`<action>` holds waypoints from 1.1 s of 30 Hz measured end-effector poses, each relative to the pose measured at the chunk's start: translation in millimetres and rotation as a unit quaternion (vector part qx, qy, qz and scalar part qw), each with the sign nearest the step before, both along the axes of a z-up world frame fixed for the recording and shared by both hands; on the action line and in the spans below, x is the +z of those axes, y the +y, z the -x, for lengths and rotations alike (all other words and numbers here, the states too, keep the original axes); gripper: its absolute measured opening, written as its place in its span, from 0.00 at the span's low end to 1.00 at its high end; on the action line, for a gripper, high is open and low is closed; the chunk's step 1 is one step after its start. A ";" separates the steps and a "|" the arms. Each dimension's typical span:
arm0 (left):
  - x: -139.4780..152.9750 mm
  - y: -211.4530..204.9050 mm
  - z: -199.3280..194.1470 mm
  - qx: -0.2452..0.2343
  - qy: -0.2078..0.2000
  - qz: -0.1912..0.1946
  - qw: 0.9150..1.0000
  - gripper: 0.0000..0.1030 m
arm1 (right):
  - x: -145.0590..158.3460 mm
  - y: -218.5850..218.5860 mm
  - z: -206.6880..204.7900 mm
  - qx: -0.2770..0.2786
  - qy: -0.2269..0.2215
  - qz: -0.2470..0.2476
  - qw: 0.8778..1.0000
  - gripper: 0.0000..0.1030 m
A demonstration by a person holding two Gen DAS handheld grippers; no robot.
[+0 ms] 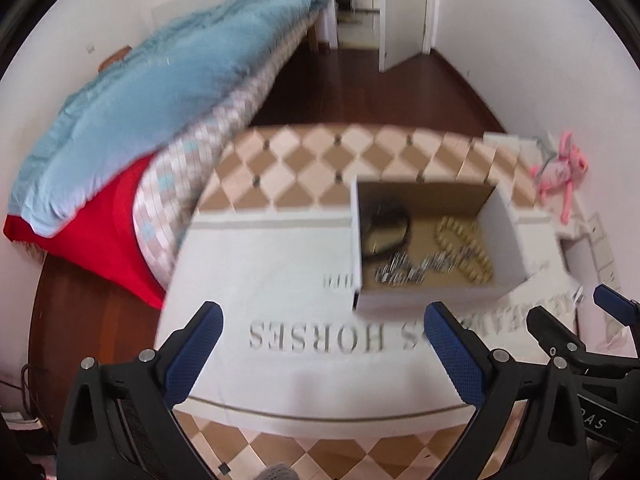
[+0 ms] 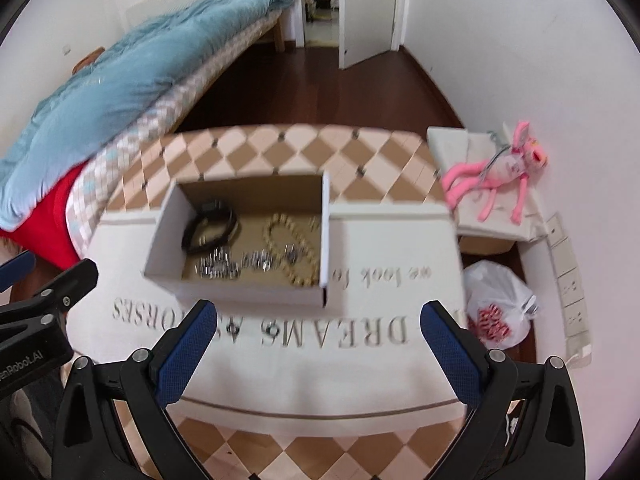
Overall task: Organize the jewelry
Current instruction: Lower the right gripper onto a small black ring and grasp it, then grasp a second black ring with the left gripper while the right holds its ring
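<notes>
An open white cardboard box (image 1: 504, 224) (image 2: 160, 236) stands on a white lettered cloth (image 1: 280, 280) (image 2: 380, 320) on the table. Inside lie a black band (image 1: 390, 228) (image 2: 210, 226), a gold bead bracelet (image 1: 466, 246) (image 2: 294, 244) and a silver chain (image 1: 416, 268) (image 2: 234, 266). My left gripper (image 1: 324, 316) is open and empty, above the cloth in front of the box. My right gripper (image 2: 318, 314) is open and empty, just before the box's near wall. Each gripper shows at the edge of the other's view.
The table has a brown and cream diamond pattern (image 1: 320, 152) (image 2: 280, 148). A pink plush toy (image 1: 560, 172) (image 2: 496, 176) lies on a white box at the right. A white plastic bag (image 2: 500, 304) sits below it. A bed with a blue quilt (image 1: 140, 100) (image 2: 120, 80) stands at the left.
</notes>
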State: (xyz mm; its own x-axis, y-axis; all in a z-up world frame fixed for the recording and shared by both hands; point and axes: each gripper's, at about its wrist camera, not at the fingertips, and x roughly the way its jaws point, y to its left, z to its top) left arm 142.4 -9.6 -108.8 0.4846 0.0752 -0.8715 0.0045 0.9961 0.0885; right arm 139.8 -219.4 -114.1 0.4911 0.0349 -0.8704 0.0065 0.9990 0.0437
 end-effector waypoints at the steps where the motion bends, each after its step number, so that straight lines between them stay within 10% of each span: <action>1: -11.6 1.5 0.9 0.000 0.010 0.000 1.000 1.00 | -10.0 1.8 1.1 0.004 0.004 -0.005 1.000 0.95; 5: -53.7 7.8 2.4 0.007 0.041 -0.001 0.999 1.00 | -56.4 13.2 2.0 0.025 0.030 -0.030 0.999 0.54; 15: -102.6 14.5 1.3 0.010 0.081 -0.022 0.996 1.00 | -116.9 36.5 -8.2 0.044 0.039 -0.031 0.998 0.51; 20: -105.1 16.8 -2.5 0.006 0.085 -0.022 0.996 1.00 | -118.2 51.5 -11.4 0.057 0.018 0.014 0.998 0.13; 33: -98.6 -42.2 -7.7 -0.037 0.073 0.023 0.996 0.99 | -92.0 -16.4 12.9 -0.026 0.003 -0.044 0.999 0.13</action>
State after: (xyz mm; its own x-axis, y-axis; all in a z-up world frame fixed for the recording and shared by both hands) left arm 150.1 -51.8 -207.4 0.3548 0.0013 -0.9349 0.0878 0.9955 0.0347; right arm 126.9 -235.8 -206.1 0.4895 0.0868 -0.8677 0.0578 0.9896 0.1316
